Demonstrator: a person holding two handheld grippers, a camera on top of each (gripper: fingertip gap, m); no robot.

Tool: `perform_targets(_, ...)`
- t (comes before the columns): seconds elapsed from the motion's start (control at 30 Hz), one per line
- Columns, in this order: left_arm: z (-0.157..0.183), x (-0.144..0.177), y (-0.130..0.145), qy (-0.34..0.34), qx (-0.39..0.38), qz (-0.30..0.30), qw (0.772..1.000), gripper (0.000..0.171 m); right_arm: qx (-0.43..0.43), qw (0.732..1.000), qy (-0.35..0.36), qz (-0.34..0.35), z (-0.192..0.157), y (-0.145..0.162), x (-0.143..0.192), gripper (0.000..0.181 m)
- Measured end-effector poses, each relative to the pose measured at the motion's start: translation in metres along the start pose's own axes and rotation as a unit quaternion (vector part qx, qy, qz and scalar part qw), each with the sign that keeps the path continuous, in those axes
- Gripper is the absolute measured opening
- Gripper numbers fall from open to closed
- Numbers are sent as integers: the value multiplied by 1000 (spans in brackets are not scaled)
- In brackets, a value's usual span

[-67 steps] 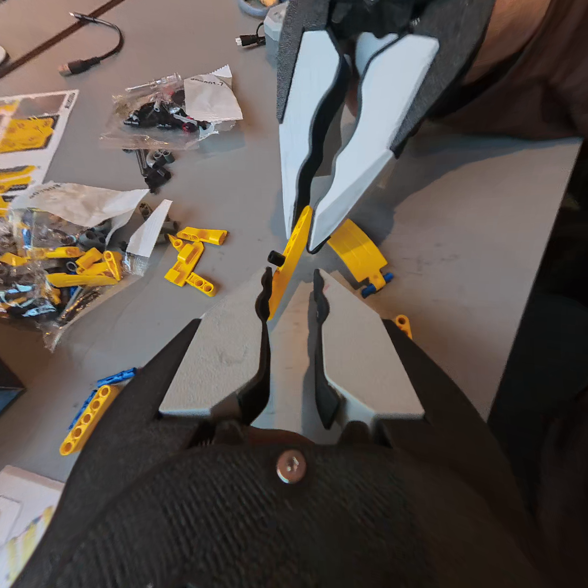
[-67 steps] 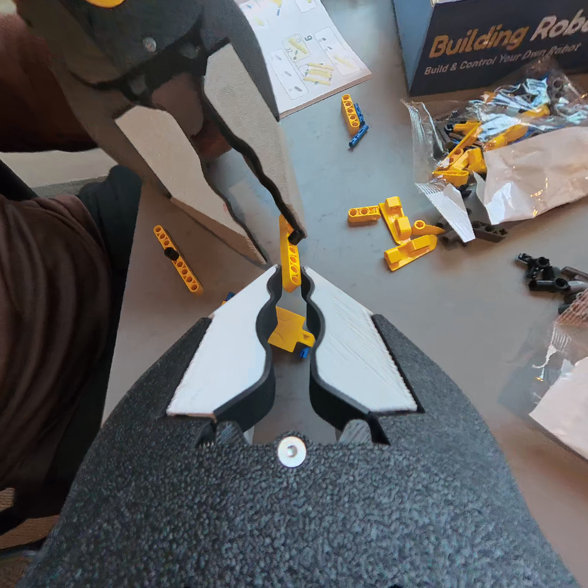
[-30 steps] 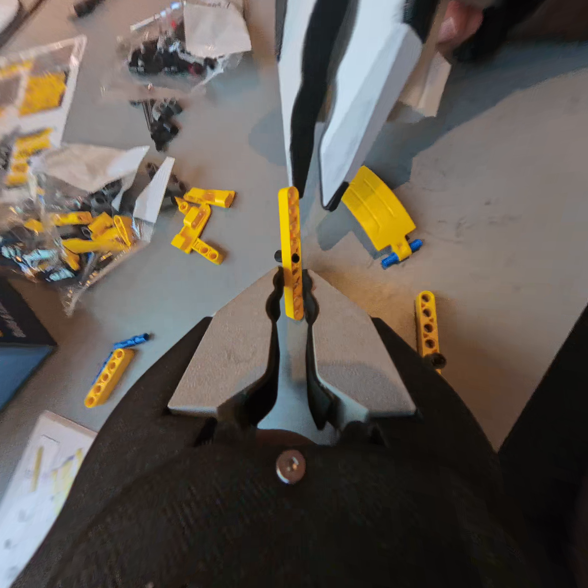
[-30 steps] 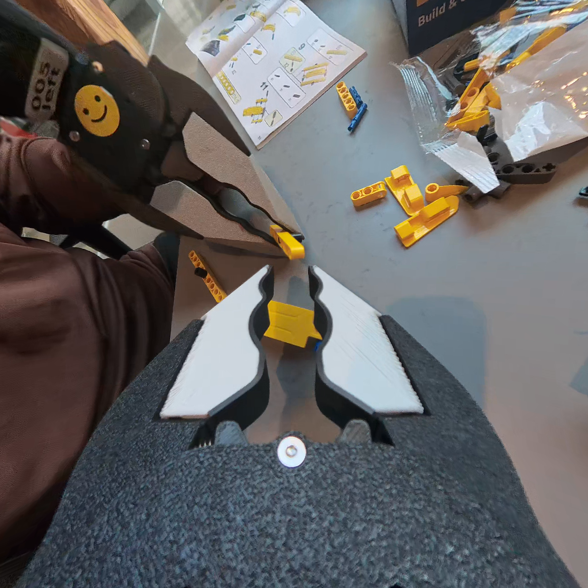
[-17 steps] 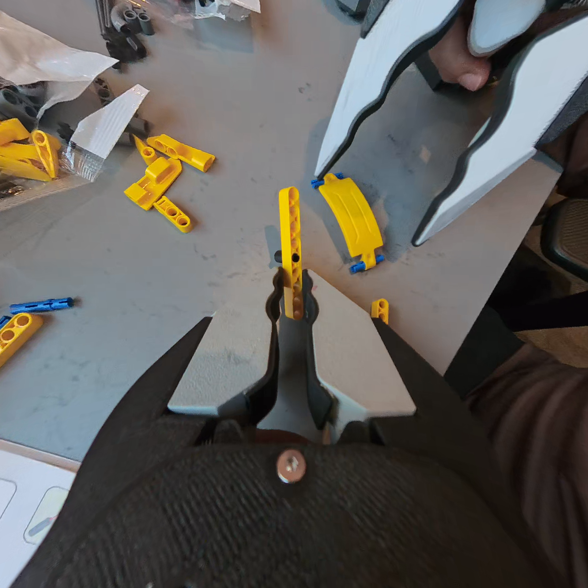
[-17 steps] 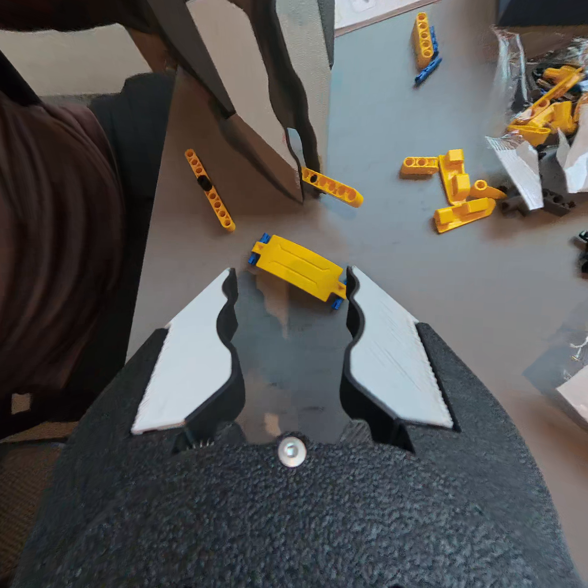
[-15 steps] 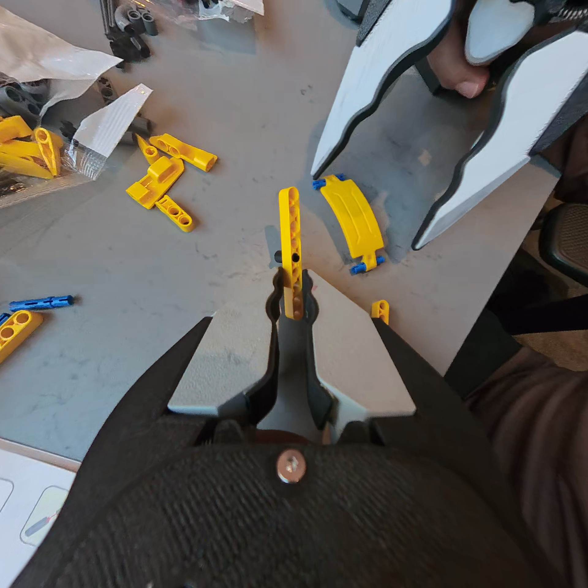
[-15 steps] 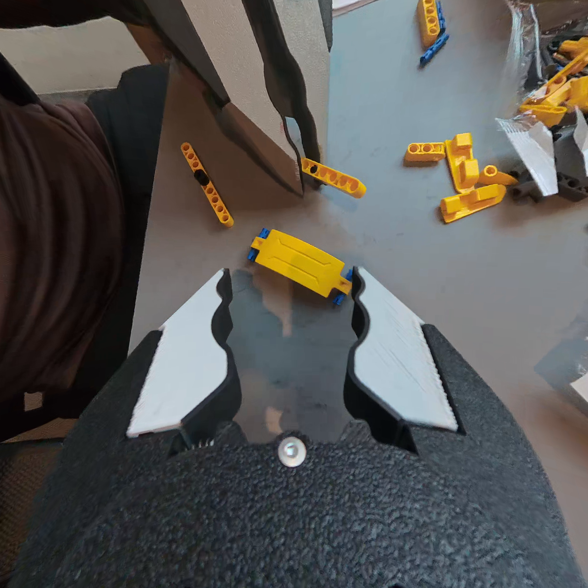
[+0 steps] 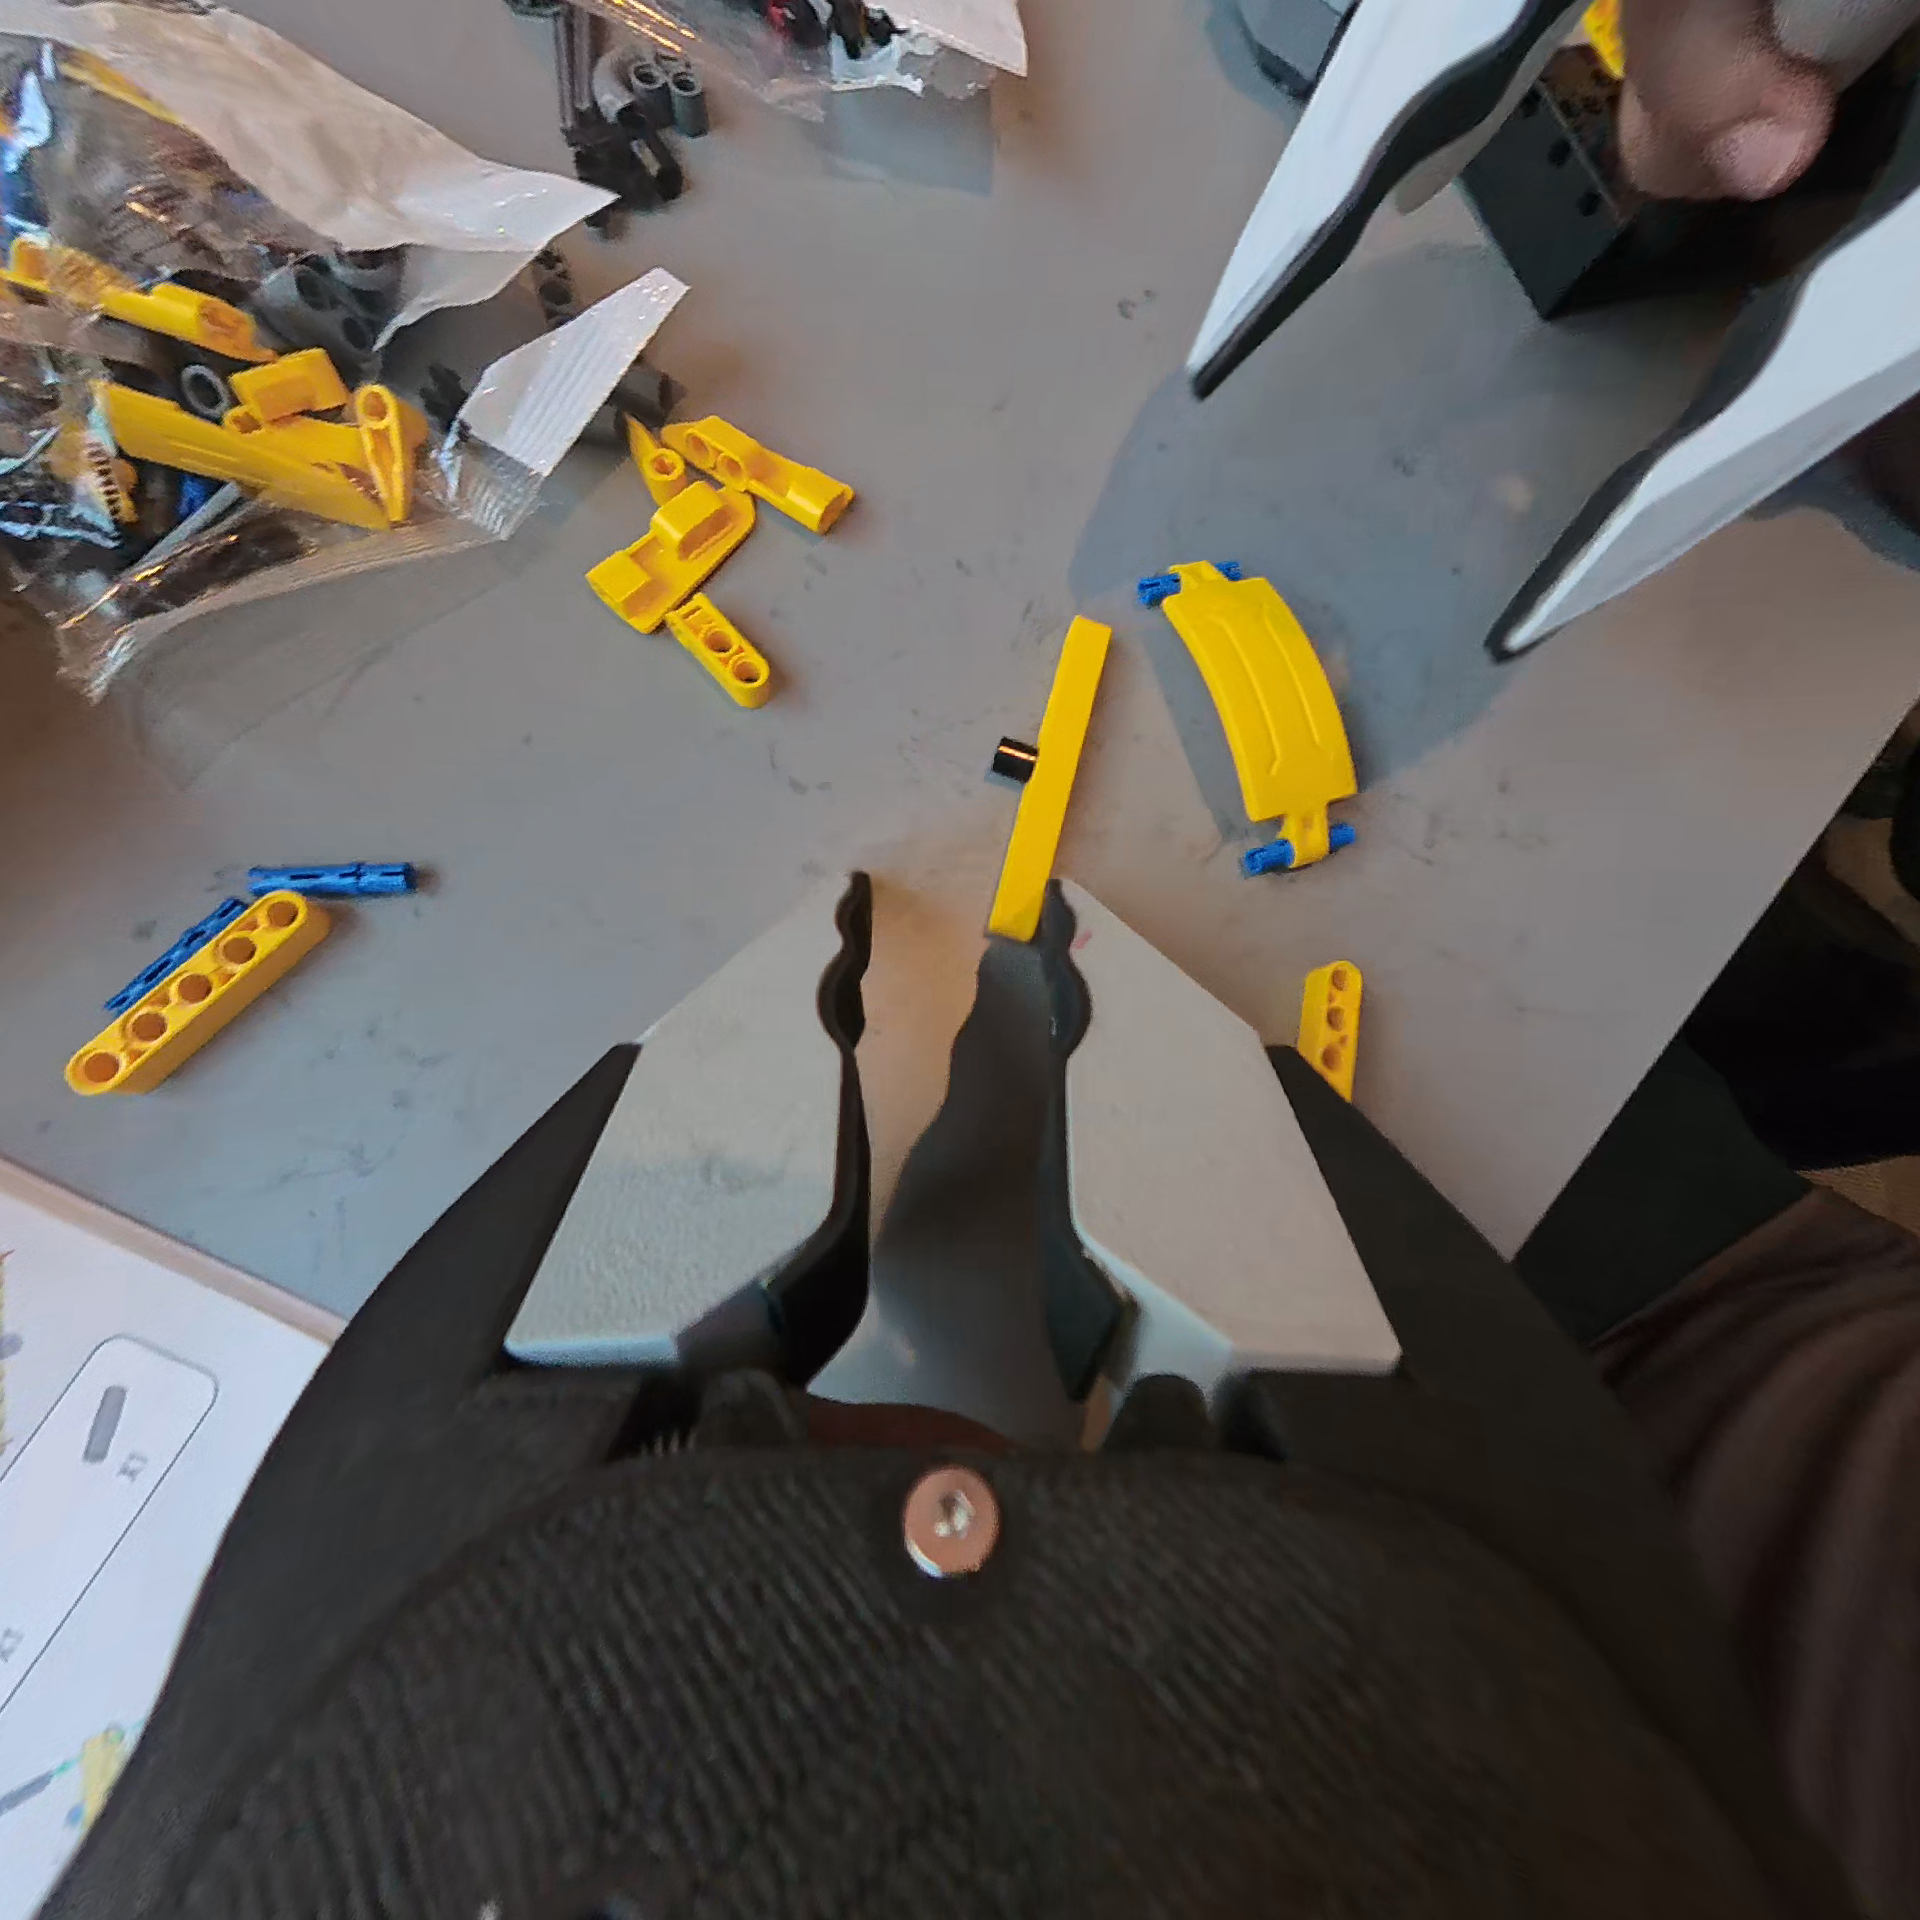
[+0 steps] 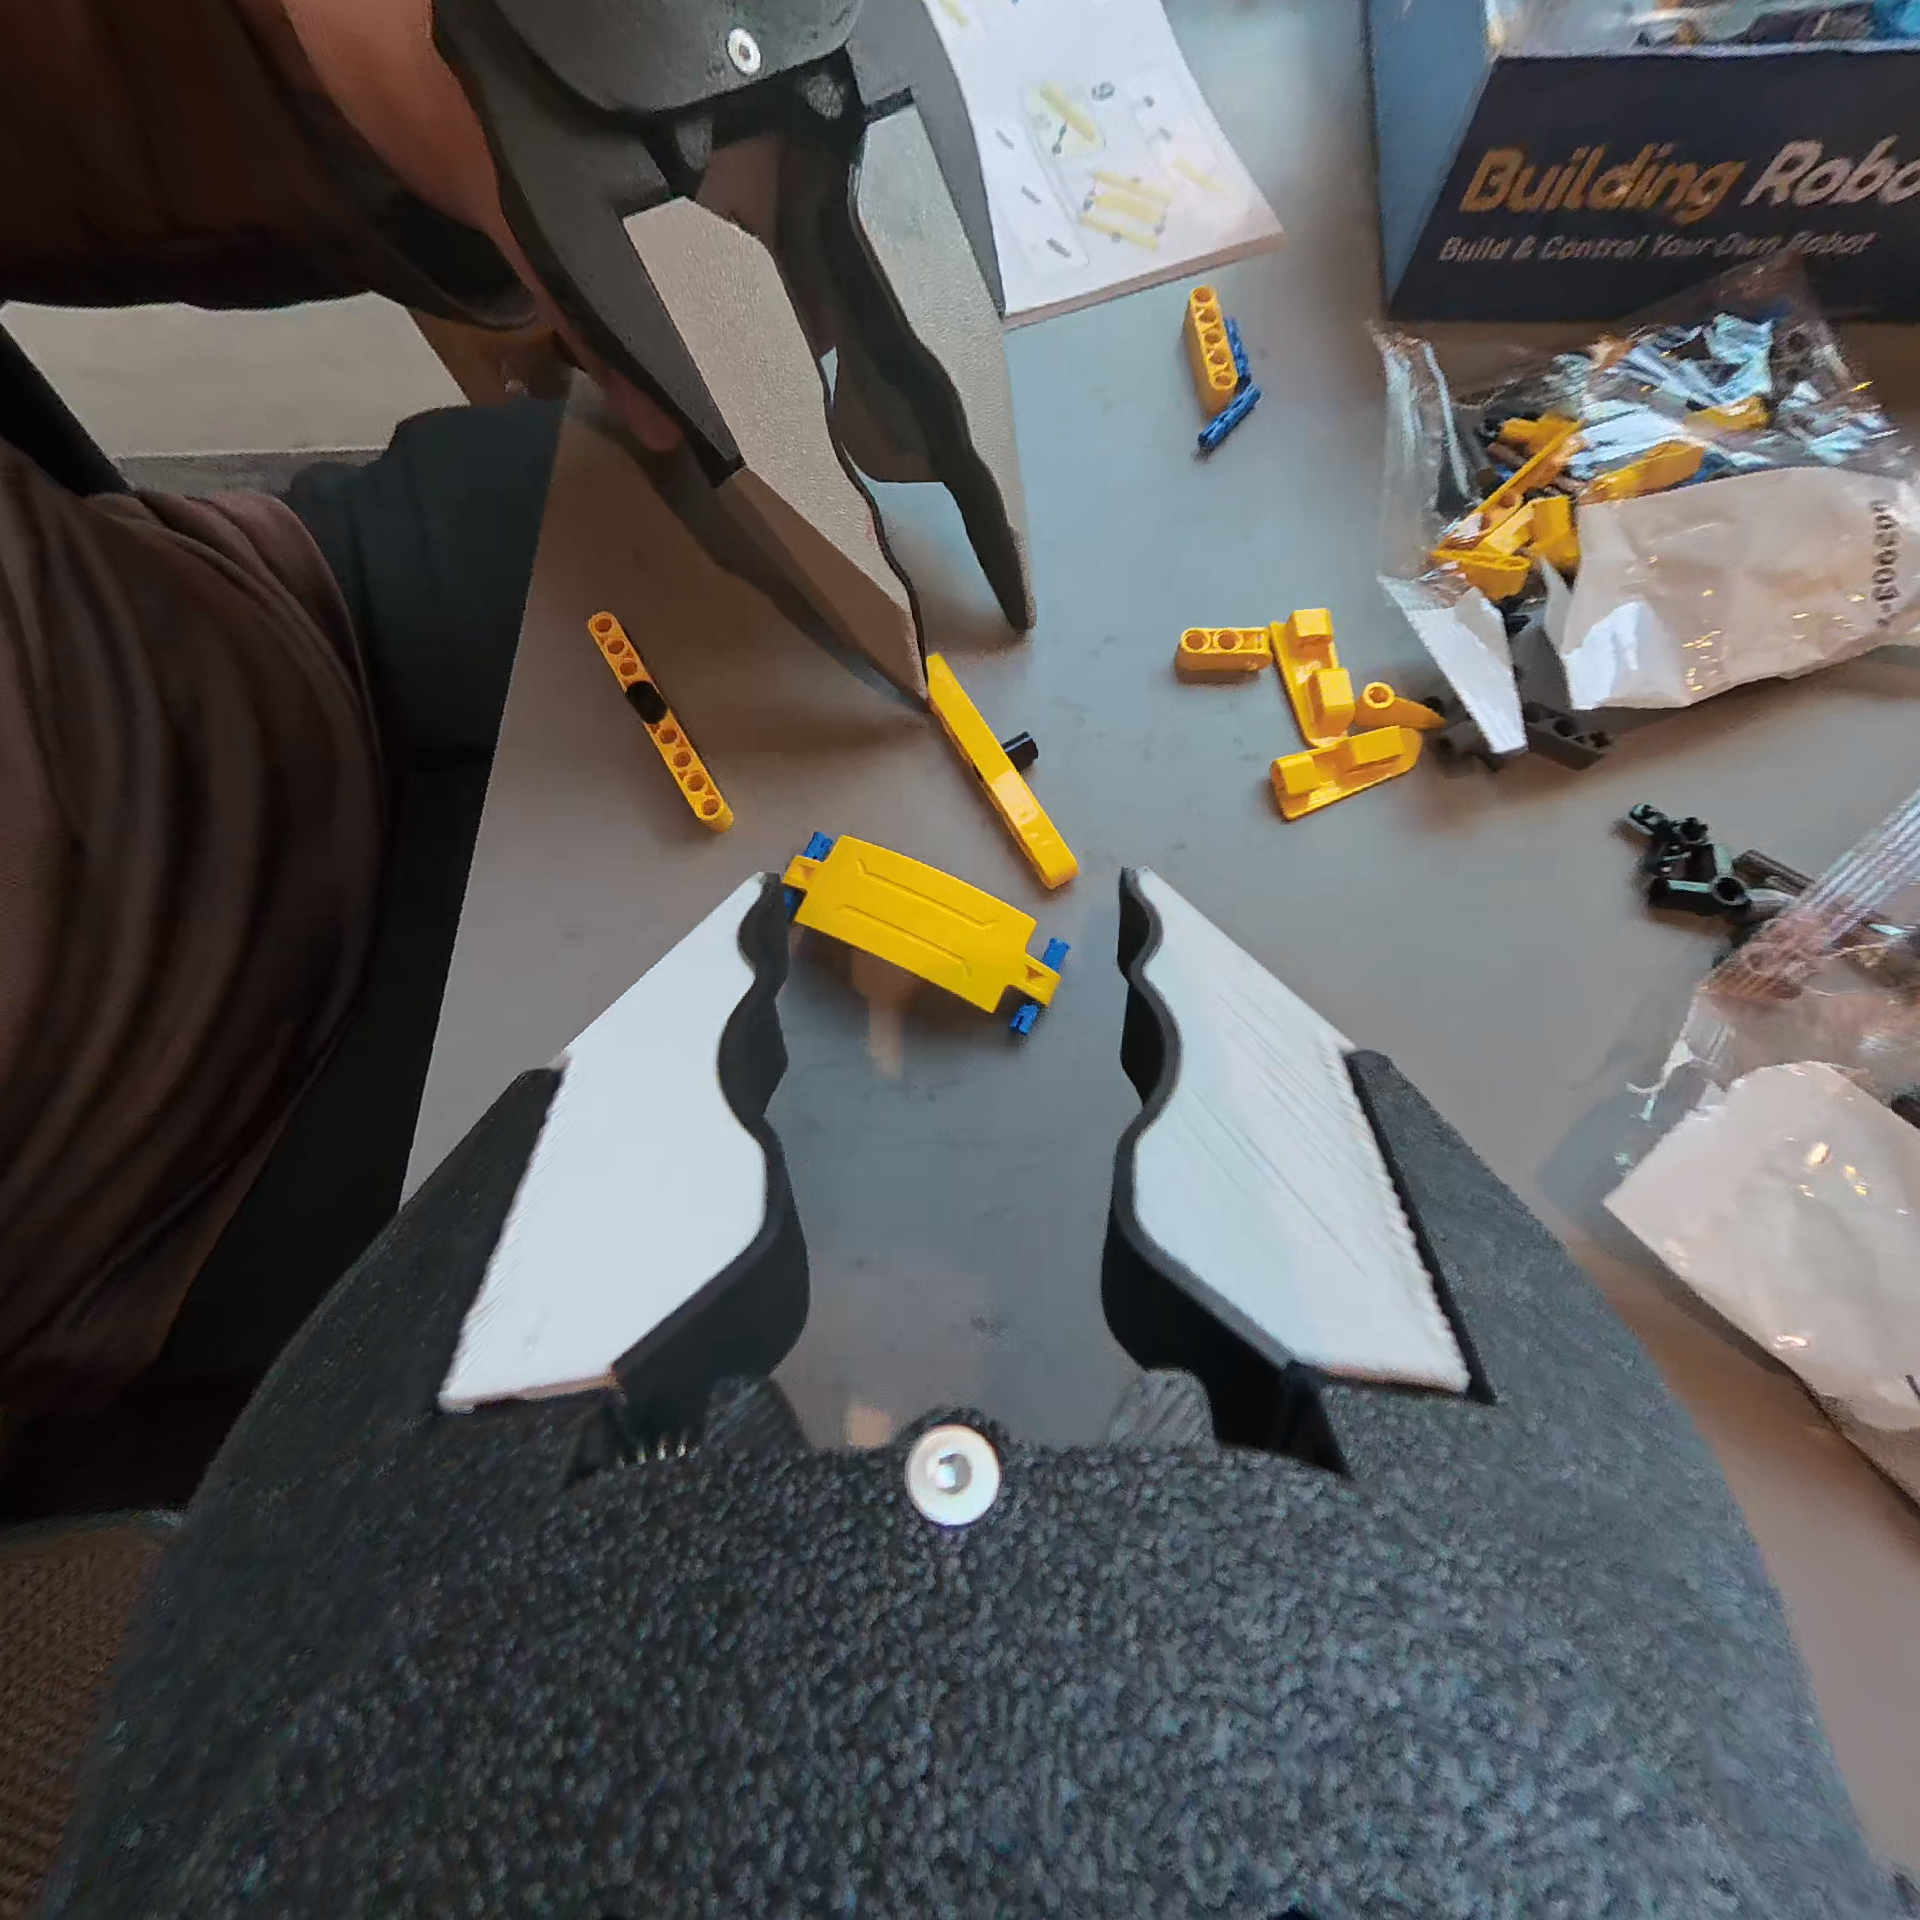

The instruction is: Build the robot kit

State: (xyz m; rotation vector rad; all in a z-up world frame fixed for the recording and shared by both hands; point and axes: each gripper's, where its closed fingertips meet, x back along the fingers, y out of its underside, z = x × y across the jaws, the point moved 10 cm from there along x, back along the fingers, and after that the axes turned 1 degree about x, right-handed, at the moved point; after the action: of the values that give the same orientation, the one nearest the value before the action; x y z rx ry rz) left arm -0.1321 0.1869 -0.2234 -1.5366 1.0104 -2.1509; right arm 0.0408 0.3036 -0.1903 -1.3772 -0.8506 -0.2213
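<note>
Left tool (image 9: 951, 899) spread, one tip touching a smooth yellow beam (image 9: 1049, 774) with a black pin (image 9: 1010, 755), lying on the grey bench (image 9: 520, 748). Right tool (image 10: 945, 894) spread wide just above a curved yellow panel (image 10: 920, 925) with blue pins. Seen only from the right: a dark printed box (image 10: 1642, 177), a holed yellow beam (image 10: 660, 720) near the bench edge.

This looked like an office or hobby workspace set up for building a construction-toy kit. A plain grey table (image 10: 1351, 987) carried loose yellow beams (image 9: 197, 992), torn plastic bags of parts (image 10: 1662, 540), an open instruction booklet (image 10: 1101, 156) and the kit's dark blue box (image 10: 1642, 177). A dark chair (image 10: 416, 582) stood at the table's edge, where a person in a brown sleeve (image 10: 177, 831) sat.
</note>
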Motion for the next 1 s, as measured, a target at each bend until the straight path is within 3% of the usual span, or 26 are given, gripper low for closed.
perform_targets(0.2,-2,8,4,-5,-2,5,1000,33,5,1000,-15,-4,0,6,9,52)
perform_targets(0.53,15,-4,0,9,-89,-18,996,36,67,995,1,-68,-10,11,-24,52)
perform_targets(0.63,17,-8,-2,11,-95,-16,995,30,96,992,26,-81,-9,12,-31,48)
perform_targets(0.73,15,-12,-5,-8,-116,-8,993,7,123,990,27,-70,-13,11,-34,39)
perform_targets(0.87,16,-15,-7,-27,-133,-3,991,5,143,987,32,-69,-16,10,-36,29)
perform_targets(0.93,14,-15,-8,-46,-116,1,992,15,161,983,48,-68,-17,9,-37,27)
perform_targets(1.0,9,-10,-8,-64,-111,3,992,39,178,979,70,-68,-16,8,-36,26)
